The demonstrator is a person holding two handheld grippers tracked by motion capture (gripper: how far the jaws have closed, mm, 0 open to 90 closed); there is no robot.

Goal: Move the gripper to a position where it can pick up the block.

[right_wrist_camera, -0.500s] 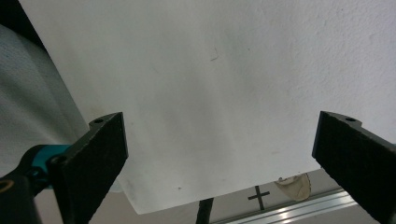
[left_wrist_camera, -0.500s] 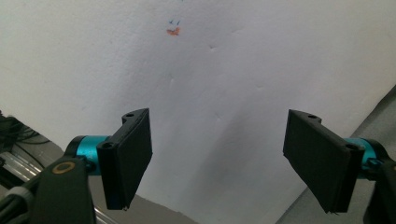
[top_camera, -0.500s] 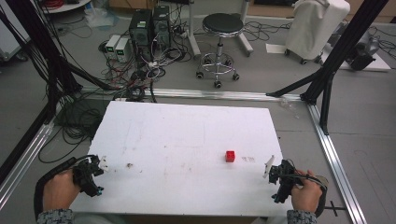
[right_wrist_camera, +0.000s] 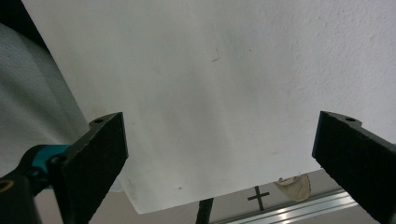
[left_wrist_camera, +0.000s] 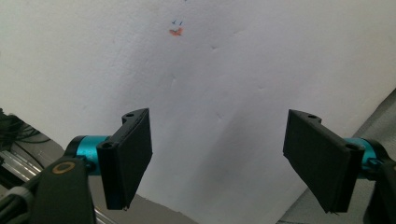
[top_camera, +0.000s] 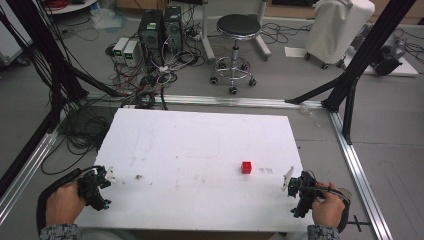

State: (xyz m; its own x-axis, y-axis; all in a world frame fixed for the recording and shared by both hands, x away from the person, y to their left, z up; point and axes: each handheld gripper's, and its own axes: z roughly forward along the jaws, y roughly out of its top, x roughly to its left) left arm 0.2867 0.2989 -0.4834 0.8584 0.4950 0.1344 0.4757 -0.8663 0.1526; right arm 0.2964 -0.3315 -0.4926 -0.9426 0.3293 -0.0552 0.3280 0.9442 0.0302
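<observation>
Almost nothing has moved since a moment ago: your hands sit in the same spots at the near corners of the white table (top_camera: 200, 145), and the red block (top_camera: 246, 167) has stayed put.

Your left gripper (top_camera: 107, 176) is at the near left edge. Its jaws are wide apart and hold nothing. Your right gripper (top_camera: 287, 180) is at the near right edge, also wide apart and empty.

A bit farther in, the red block sits on the table, near your right gripper but not touching it.

Past the table stand a black stool (top_camera: 236, 30) and some computer boxes (top_camera: 160, 27).
</observation>
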